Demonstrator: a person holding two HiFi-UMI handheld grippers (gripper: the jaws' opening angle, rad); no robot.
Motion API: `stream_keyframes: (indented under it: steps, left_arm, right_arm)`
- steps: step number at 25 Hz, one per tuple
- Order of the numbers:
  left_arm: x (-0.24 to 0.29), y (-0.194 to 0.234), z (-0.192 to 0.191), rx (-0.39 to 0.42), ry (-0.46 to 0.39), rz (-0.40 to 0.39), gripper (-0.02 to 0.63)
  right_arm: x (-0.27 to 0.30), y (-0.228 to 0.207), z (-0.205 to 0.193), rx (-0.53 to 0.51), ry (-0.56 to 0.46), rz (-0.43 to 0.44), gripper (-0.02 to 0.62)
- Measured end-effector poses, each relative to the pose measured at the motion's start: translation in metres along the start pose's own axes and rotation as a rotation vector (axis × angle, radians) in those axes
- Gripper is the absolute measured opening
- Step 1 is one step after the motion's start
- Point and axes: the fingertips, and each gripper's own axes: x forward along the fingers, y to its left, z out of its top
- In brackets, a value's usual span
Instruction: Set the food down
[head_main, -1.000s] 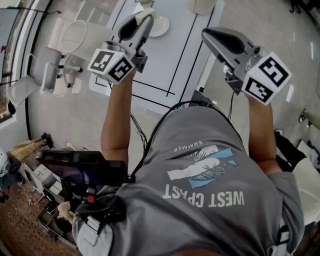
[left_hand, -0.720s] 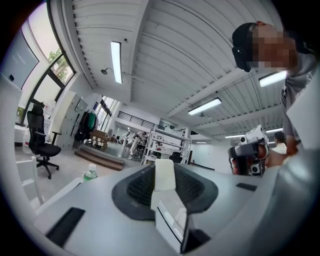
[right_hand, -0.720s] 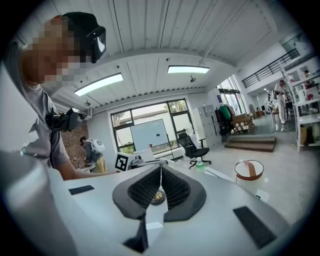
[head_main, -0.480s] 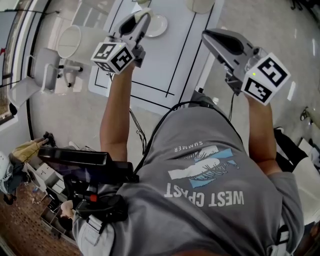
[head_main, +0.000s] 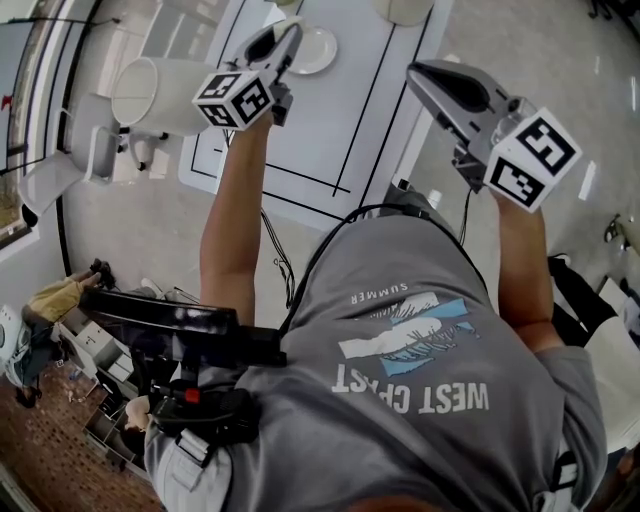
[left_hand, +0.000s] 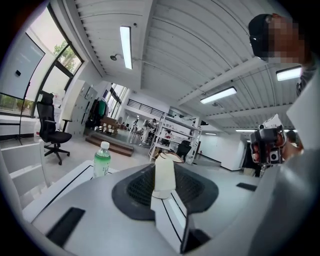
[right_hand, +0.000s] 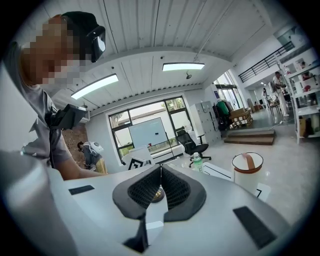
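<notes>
White table with black lines (head_main: 335, 120) ahead, near edge by body. White round plate (head_main: 318, 50) at far end. Left gripper (head_main: 285, 35) pinches tall cream-white food piece (left_hand: 164, 175) over table, near plate. Right gripper (right_hand: 160, 172) jaws pressed together, empty. Green plastic bottle (left_hand: 102, 160) far left. Shiny grey floor (head_main: 560, 50) open on right.

bright, even light frm ceiling strips (left_hand: 126, 46) + windows (left_hand: 56, 75); fisheye warp, dark corners.
</notes>
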Motion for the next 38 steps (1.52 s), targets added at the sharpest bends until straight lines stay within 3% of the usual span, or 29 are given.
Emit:
stream_keyframes:
  steps: [21, 38]
  left_arm:
    - [0.042, 0.074, -0.084, -0.034, 0.238, 0.093, 0.107]
    - [0.064, 0.106, -0.135, 0.011, 0.398, 0.123, 0.107]
  right_arm:
    - [0.013, -0.033, -0.015, 0.062, 0.017, -0.006, 0.008]
    - [0.016, -0.054, -0.031, 0.097, 0.034, -0.029, 0.008]
